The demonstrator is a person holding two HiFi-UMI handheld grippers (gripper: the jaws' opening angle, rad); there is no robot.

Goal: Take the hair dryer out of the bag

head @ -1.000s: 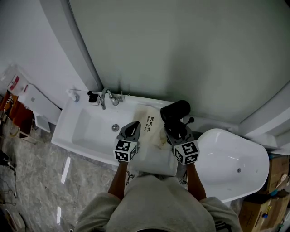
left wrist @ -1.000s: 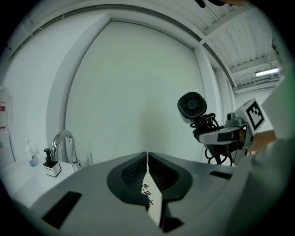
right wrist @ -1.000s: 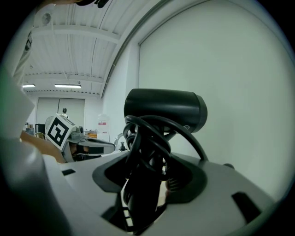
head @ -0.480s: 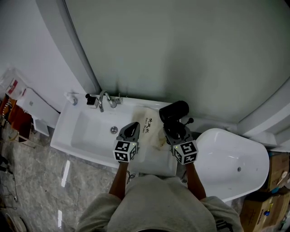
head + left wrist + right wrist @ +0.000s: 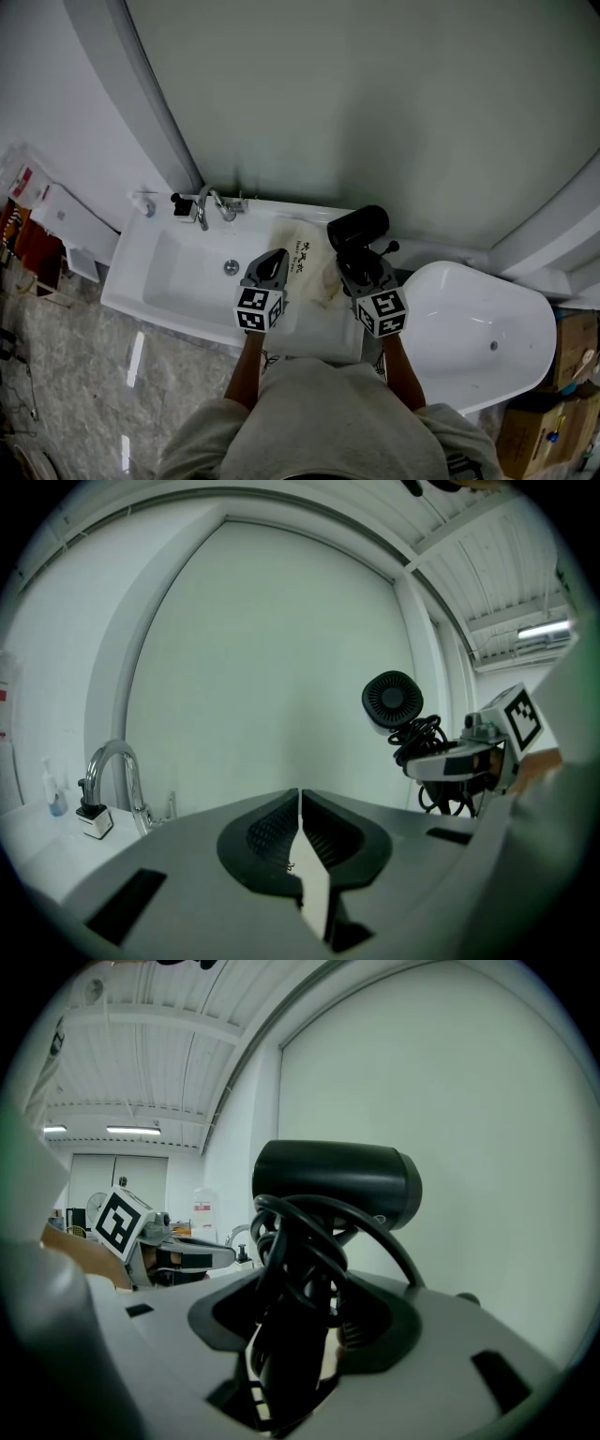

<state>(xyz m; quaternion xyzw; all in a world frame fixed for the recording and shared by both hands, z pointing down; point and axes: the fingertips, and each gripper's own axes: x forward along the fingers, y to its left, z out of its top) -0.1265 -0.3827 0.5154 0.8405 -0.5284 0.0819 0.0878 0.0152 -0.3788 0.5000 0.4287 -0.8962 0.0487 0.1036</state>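
Black plastic, hard and smooth: the hair dryer [image 5: 359, 228] is clear of the cream bag [image 5: 302, 261], held above the sink [image 5: 169, 272] by the right gripper [image 5: 354, 264], whose jaws clamp its handle [image 5: 286, 1363] and wound cord [image 5: 309, 1241]. It likely handles light but top-heavy. The handle is the sound hold, though cord loops could slip. The left gripper [image 5: 273, 262] is closed on nothing. Only the head view shows the bag lying on the sink; only the right gripper view shows the cord between the jaws.
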